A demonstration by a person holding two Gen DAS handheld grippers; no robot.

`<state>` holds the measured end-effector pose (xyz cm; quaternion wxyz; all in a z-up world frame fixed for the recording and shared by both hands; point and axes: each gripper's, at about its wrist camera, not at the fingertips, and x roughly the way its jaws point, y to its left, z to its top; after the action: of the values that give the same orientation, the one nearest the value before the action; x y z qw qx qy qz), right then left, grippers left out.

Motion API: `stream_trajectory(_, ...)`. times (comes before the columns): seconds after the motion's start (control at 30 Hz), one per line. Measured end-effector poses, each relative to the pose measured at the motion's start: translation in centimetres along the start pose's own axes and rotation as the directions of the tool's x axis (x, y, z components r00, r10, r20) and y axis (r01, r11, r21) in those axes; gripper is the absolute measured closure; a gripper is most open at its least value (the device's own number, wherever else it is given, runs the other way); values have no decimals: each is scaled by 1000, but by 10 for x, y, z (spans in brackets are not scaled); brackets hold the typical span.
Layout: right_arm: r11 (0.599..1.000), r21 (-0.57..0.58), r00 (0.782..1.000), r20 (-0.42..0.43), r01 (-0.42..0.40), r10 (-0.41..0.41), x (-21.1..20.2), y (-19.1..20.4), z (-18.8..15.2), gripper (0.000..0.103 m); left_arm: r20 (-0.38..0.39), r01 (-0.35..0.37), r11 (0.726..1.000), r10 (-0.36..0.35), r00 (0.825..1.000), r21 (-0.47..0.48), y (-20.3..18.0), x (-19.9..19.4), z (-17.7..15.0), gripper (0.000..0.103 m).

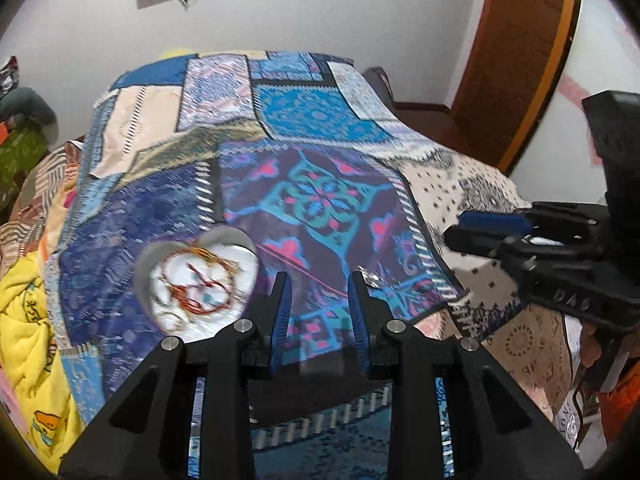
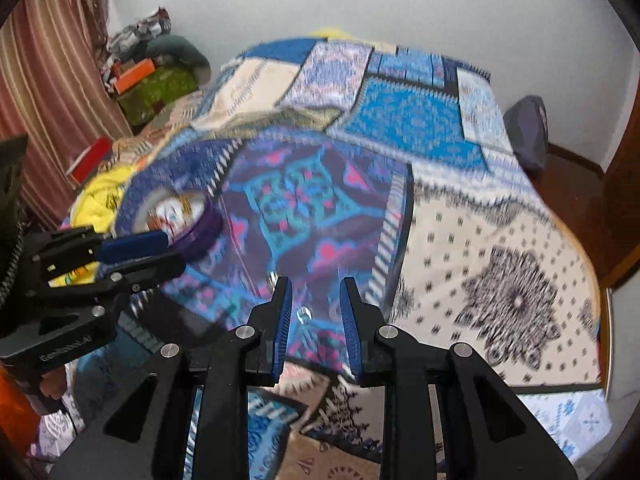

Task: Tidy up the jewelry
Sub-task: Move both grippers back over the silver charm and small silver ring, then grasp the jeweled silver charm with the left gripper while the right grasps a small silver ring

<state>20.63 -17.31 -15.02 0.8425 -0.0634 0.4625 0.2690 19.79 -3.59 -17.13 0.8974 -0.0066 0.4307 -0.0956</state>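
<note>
Patchwork bedspread (image 1: 320, 128), heart-shaped jewelry dish (image 1: 196, 280) left, both grippers' jaws open, empty.

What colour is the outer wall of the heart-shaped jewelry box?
Purple on the jewelry box, best seen in the right wrist view.

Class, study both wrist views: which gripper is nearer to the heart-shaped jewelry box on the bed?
Left. The left gripper sits just right of the heart-shaped jewelry box, nearly beside it. The right gripper is farther off, to the box's right.
</note>
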Motion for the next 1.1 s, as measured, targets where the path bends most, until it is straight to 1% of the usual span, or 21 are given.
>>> stream_trajectory(0.17,1000,-10,996,-84,-8,7,28,-1,-12,81,-54,18,1000,-18,998,7,-7,16,-12,75)
stream_trajectory(0.33,1000,-12,992,-127,-24,22,46,-1,-15,81,-93,21,1000,-18,996,21,-8,28,-20,75)
stream_trajectory(0.5,999,-28,993,-113,-26,23,49,2,-12,81,-112,23,999,-20,993,22,-7,36,-25,75)
stream_trajectory(0.67,997,-77,996,-91,-4,-3,51,10,-15,81,-120,25,1000,-23,993,15,-5,41,-24,75)
stream_trajectory(0.73,997,-81,996,-87,-4,-3,51,11,-15,84,-122,25,1000,-24,992,12,-5,43,-24,75)
stream_trajectory(0.77,996,-84,996,-86,-3,-4,51,12,-14,91,-124,27,1000,-25,992,11,-5,45,-24,75)
stream_trajectory(0.8,996,-85,996,-84,-2,-5,51,13,-14,93,-126,28,1000,-26,992,11,-5,46,-23,75)
stream_trajectory(0.97,997,-71,997,-75,-19,14,51,10,-13,93,-132,34,999,-30,991,29,-11,50,-21,75)
stream_trajectory(1.07,999,-41,998,-61,-29,26,46,4,-12,93,-137,39,999,-34,990,36,-15,53,-19,66)
stream_trajectory(1.1,999,-33,998,-53,-28,27,44,2,-11,93,-139,44,998,-39,990,36,-15,54,-18,66)
